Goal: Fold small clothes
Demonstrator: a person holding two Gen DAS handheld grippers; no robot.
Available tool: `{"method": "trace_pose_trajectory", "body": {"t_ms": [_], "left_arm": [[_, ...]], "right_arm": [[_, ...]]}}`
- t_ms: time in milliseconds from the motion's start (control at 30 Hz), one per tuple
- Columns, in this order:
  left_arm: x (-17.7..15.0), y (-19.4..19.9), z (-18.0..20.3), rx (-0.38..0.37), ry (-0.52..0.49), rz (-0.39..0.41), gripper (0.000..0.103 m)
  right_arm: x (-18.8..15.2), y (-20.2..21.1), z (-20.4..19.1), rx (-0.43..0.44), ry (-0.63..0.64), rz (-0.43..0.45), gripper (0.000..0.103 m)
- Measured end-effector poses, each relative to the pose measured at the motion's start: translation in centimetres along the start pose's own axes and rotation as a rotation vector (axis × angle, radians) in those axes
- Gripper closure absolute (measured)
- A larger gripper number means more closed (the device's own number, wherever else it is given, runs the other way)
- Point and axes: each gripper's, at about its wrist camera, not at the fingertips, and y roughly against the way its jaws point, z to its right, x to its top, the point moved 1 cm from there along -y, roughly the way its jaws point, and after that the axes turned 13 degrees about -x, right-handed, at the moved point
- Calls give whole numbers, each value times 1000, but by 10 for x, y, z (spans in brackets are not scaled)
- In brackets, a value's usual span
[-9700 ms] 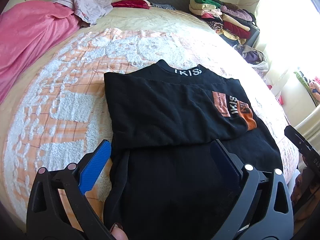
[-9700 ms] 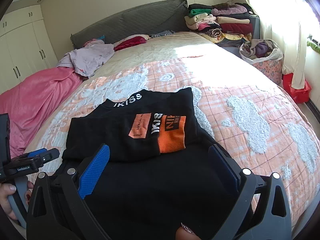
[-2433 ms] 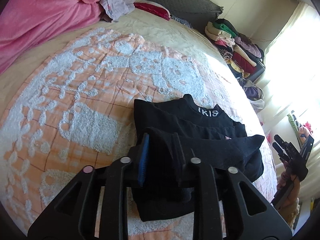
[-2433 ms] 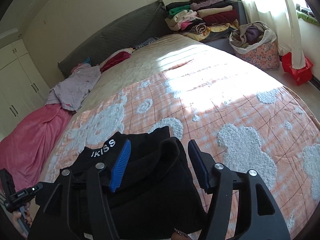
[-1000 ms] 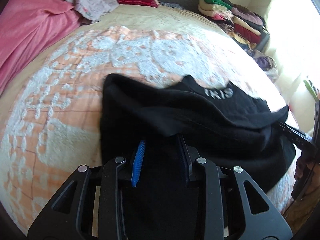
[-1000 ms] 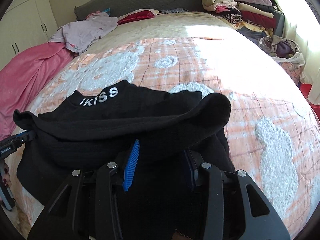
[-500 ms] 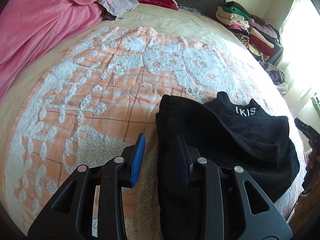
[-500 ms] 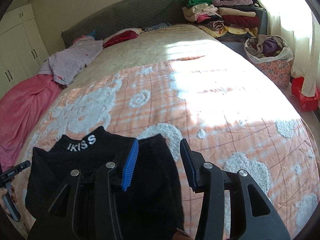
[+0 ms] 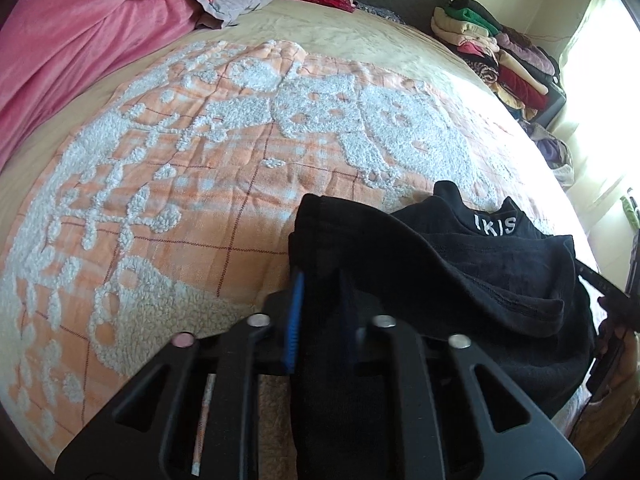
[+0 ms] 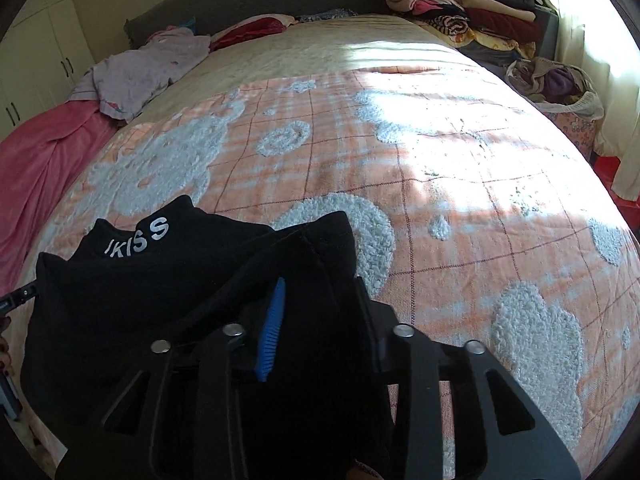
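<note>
A black top (image 9: 460,276) with white "IKISS" lettering on its collar lies folded at the near edge of the bed. My left gripper (image 9: 320,304) is shut on its left edge. The cloth fills the gap between the blue pad and the black pad. My right gripper (image 10: 320,312) is shut on the top's right edge (image 10: 316,264). The collar lettering (image 10: 136,236) faces up between the two grippers. The other gripper's tip shows at the far edge of each view.
An orange and white fleece blanket (image 10: 460,200) covers the bed. A pink blanket (image 9: 80,40) and a lilac garment (image 10: 148,68) lie at the left. A stack of folded clothes (image 10: 460,4) stands at the back right, with a basket of clothes (image 10: 560,88) beside the bed.
Both grippers have closed onto the side edges of the black top. Half a second ago their jaws stood apart around the cloth.
</note>
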Motion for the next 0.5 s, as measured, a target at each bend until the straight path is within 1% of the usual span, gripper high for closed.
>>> {"method": "trace_pose_trajectory", "body": {"t_ms": [33,67,133,200,300,367,400,467,500], "left_arm": [[-1,-1,2,1,-17,-11,100],[-1,-1,3,7,-33,-12,100],[-1,6,2,-1,-49,10,101],[2,18,-1,-28,-30,43,101],[9,31,-5,-61,1,85,101],[10,30,-11,-74,36,89,101],[10,26,-16,-78,62,79,101],[6,15,-22,-69,86,56,100],[3,10,-24,-60,85,47,100]], "right_arm": [[1,4,3,13,-13,9,90],[3,9,6,32,-28,18,92],[9,19,13,59,-54,39,93],[16,26,22,74,-93,55,93],[24,23,42,91,-201,55,93],[22,6,53,97,-284,6,93],[19,-7,56,73,-307,-41,93],[10,-25,58,0,-313,-80,93],[6,-31,60,-8,-318,-95,94]]}}
